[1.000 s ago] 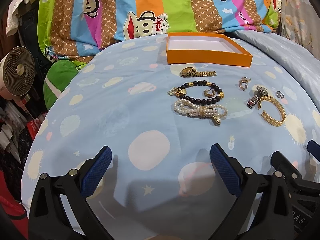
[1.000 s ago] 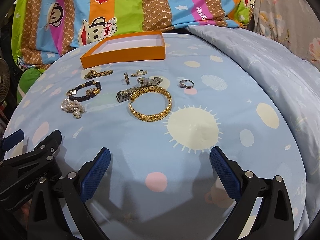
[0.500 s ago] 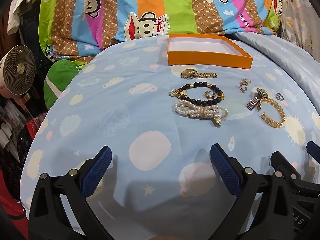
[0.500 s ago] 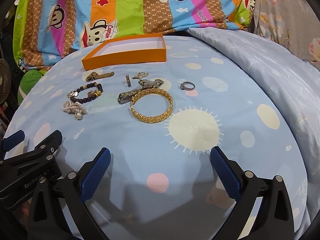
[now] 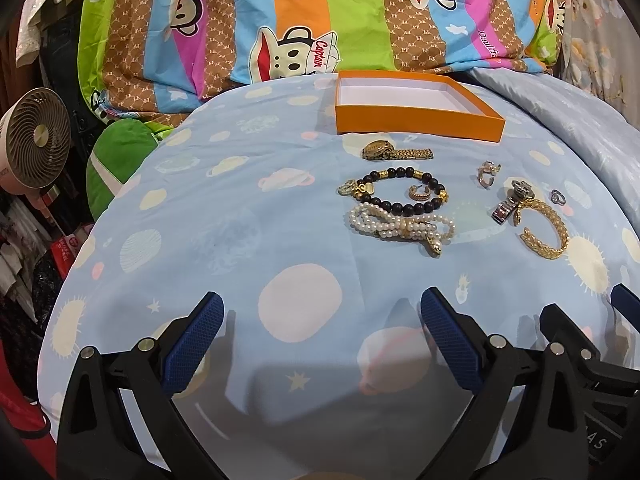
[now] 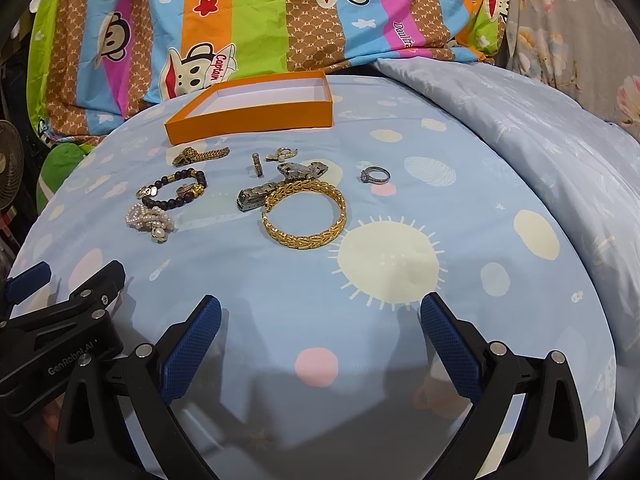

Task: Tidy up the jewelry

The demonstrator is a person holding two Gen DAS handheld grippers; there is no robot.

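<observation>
An empty orange box (image 5: 416, 120) (image 6: 256, 122) with a white inside stands at the far side of the blue sheet. In front of it lie a gold watch (image 5: 394, 153), a black bead bracelet (image 5: 400, 194), a pearl bracelet (image 5: 400, 230), a gold bangle (image 6: 304, 216) (image 5: 546, 228), a silver watch (image 6: 280, 186), a silver ring (image 6: 375, 176) and small earrings (image 6: 284, 155). My left gripper (image 5: 320, 338) is open and empty, well short of the pearls. My right gripper (image 6: 320, 338) is open and empty, short of the gold bangle.
A bright cartoon-monkey quilt (image 5: 320, 16) is piled behind the box. A folded pale blue blanket (image 6: 540, 128) lies at the right. A small fan (image 5: 34, 144) and a green cushion (image 5: 116, 160) sit off the left edge. The other gripper's body shows at each view's lower corner.
Both grippers have drawn back and tilted slightly, so the jewelry sits a little lower in both views. Nothing on the sheet has moved; both grippers stay open.
</observation>
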